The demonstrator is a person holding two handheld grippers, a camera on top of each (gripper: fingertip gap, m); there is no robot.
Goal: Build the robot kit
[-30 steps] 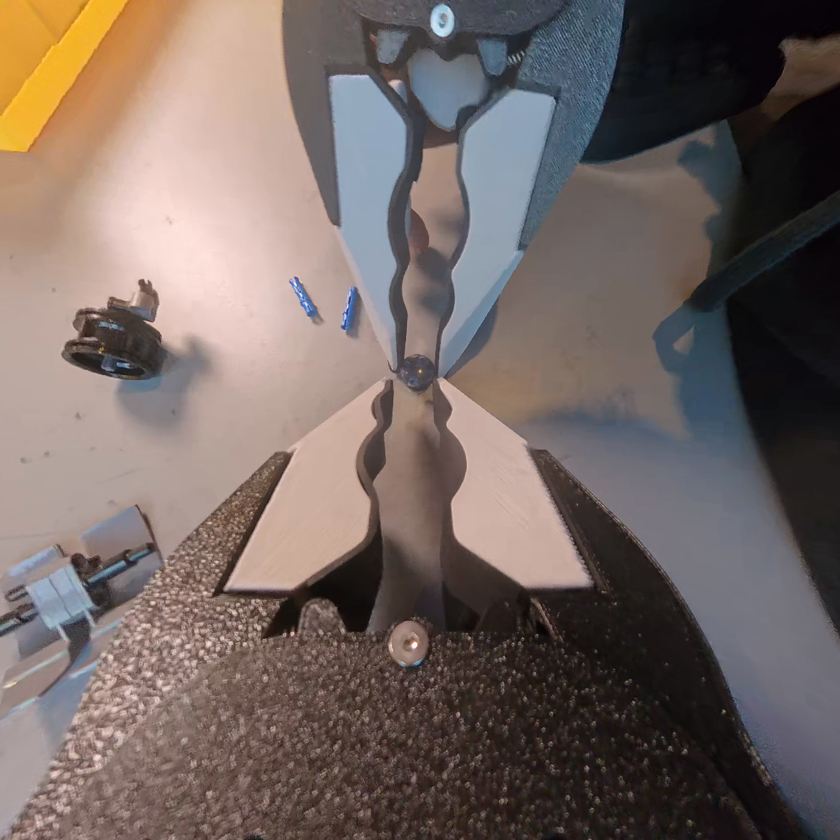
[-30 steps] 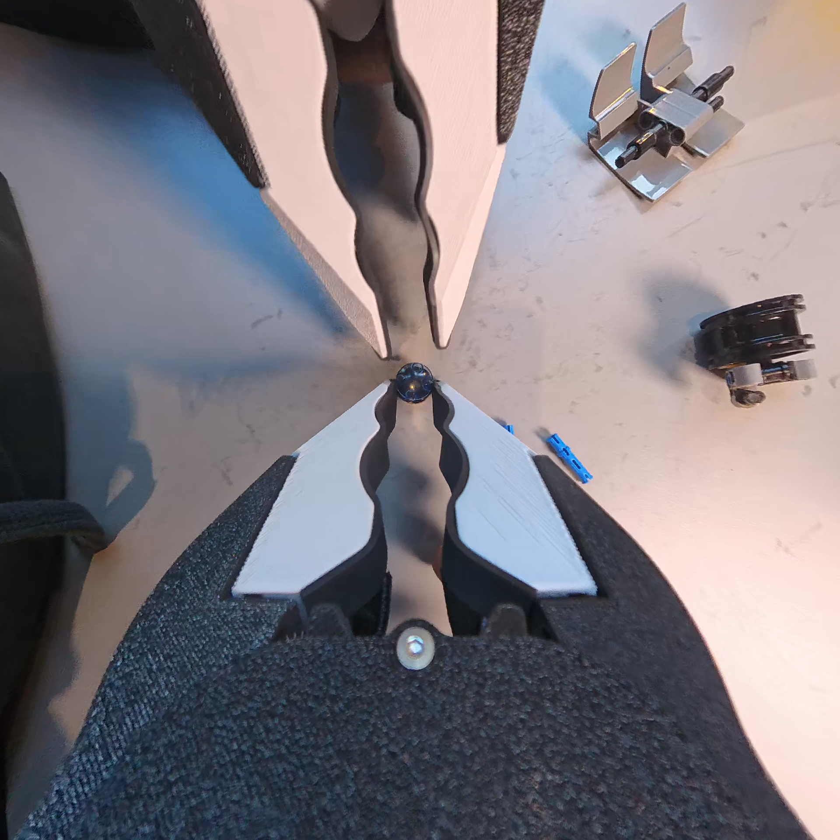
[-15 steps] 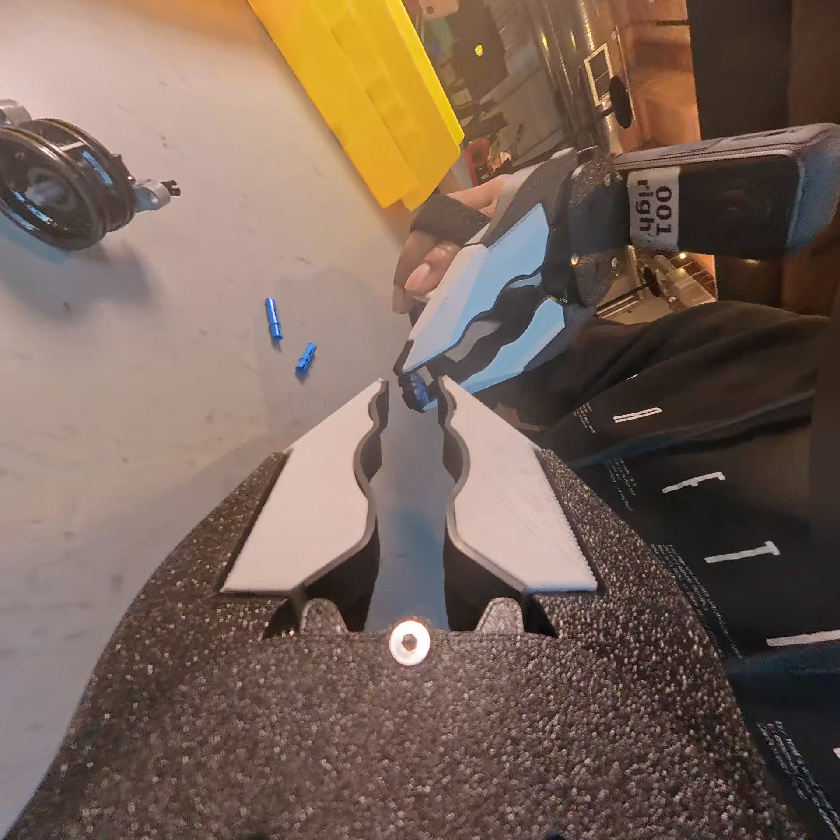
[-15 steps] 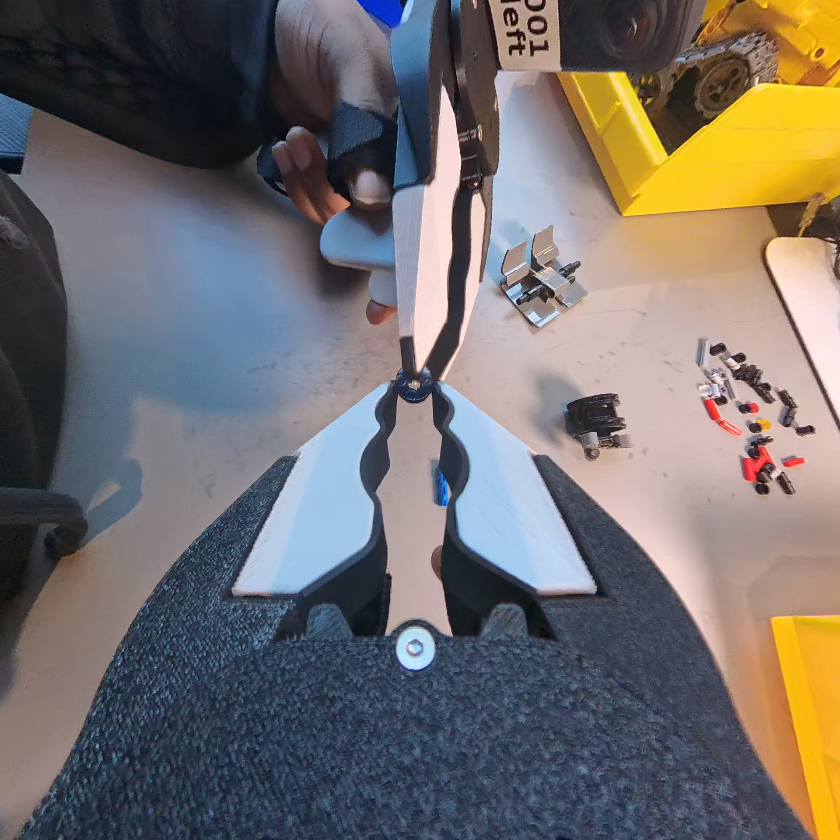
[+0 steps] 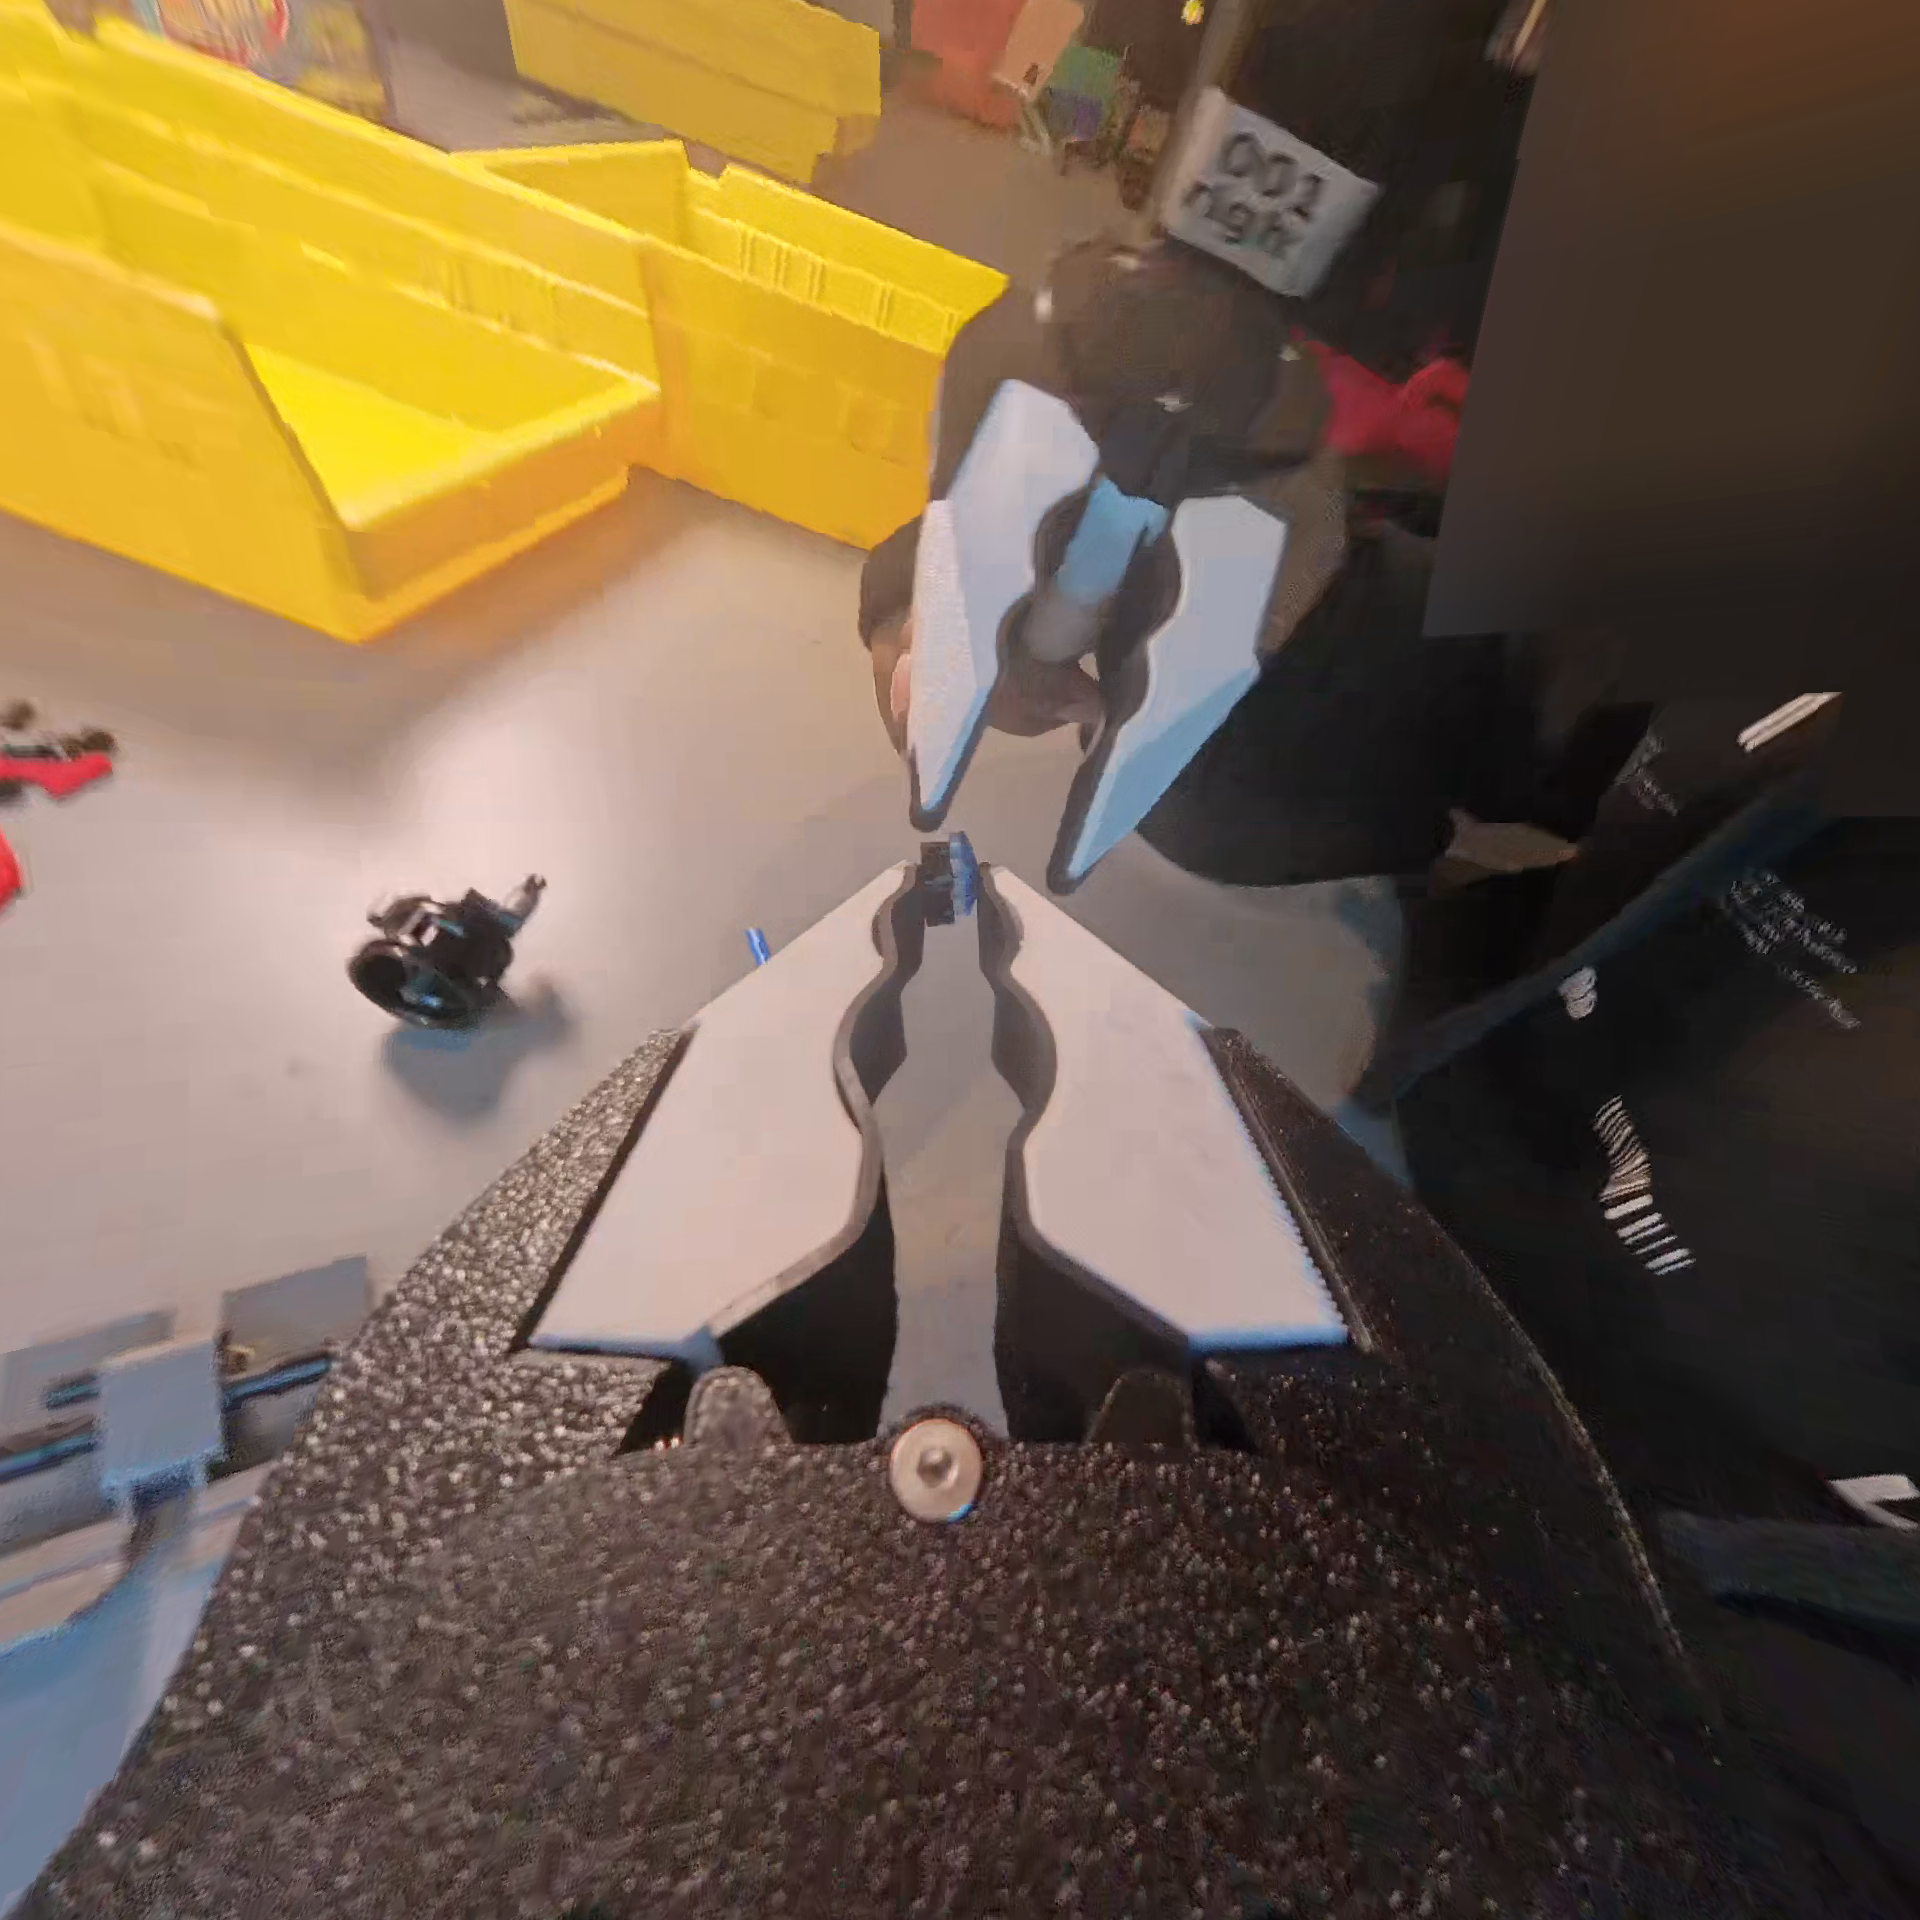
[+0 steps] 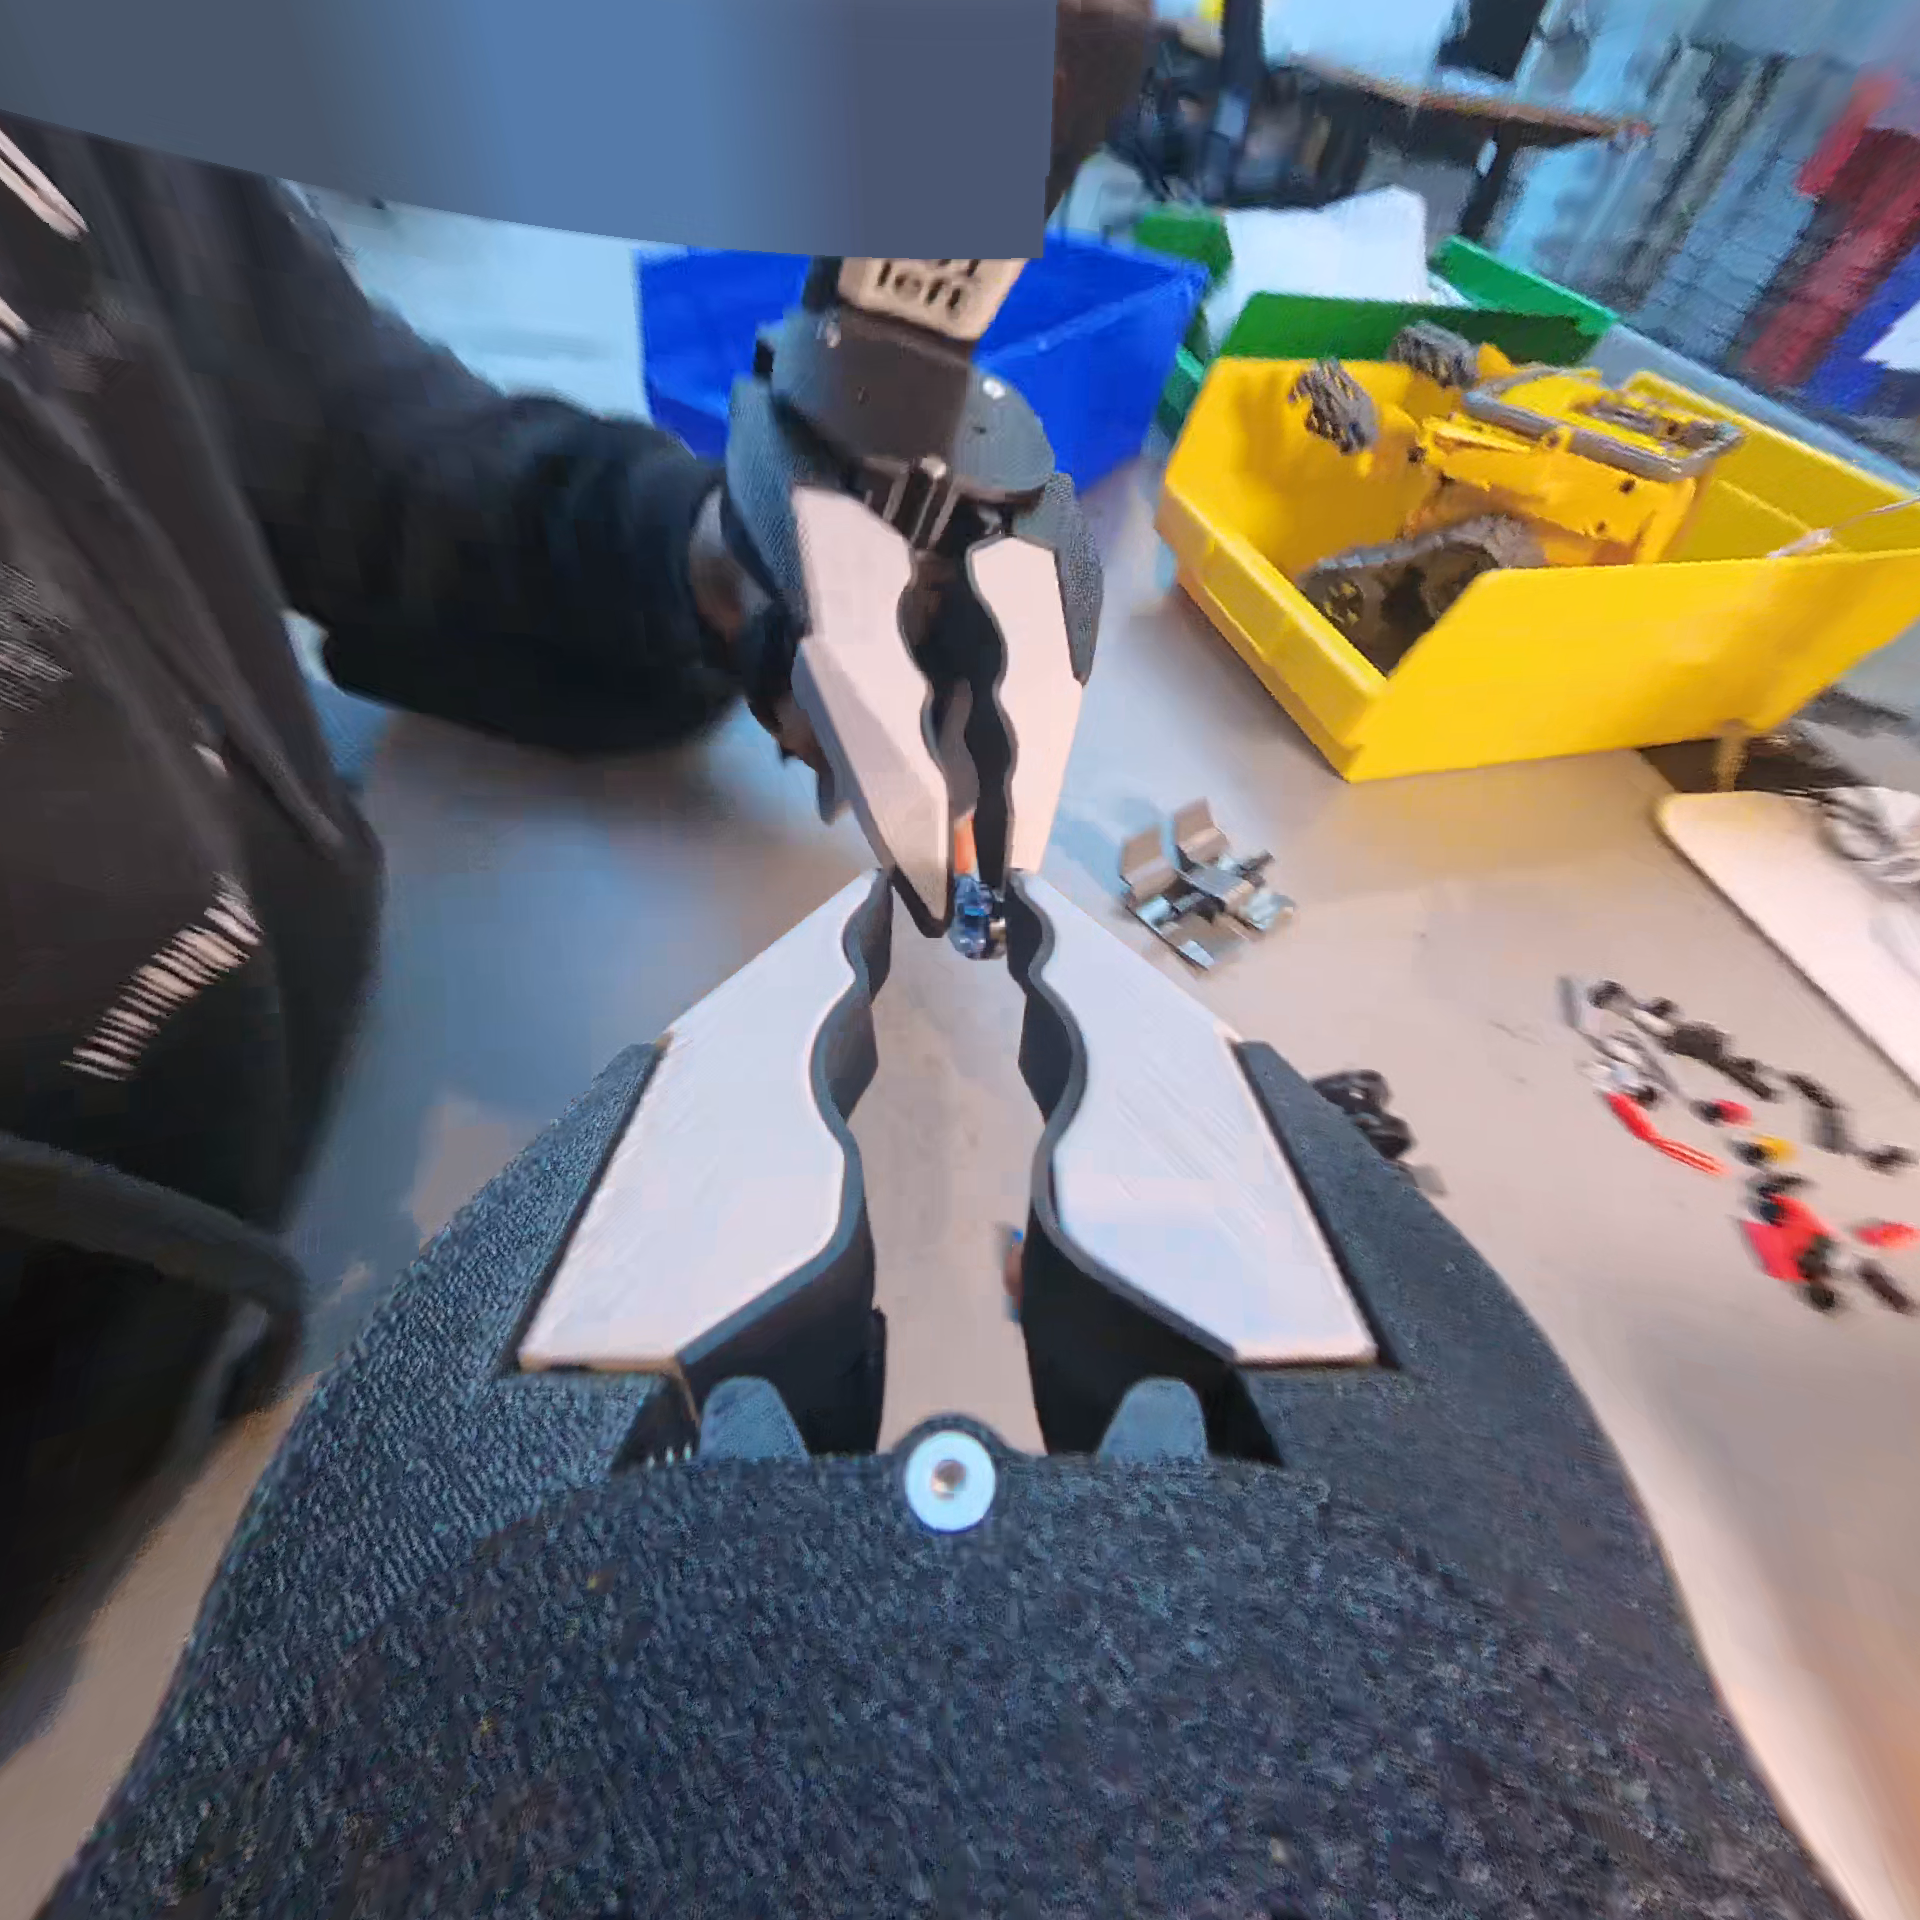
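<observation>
left gripper (image 5: pixel 948 883) pinching small black-and-blue part (image 5: pixel 948 878) at fingertips | right gripper (image 6: pixel 951 899) spreading, tips flanking part, not touching

Your grippers (image 5: pixel 943 896) (image 6: pixel 951 904) have pale grey, wavy-edged fingers (image 5: pixel 727 1164) in speckled black housings, each with one silver screw (image 5: pixel 935 1467). You wear a black sleeve (image 6: pixel 499 561), seemingly with white print.

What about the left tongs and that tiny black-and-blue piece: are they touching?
Touching. The left wrist view shows the left tongs pinching the black-and-blue piece between their two tips, with no gap on either side.
</observation>
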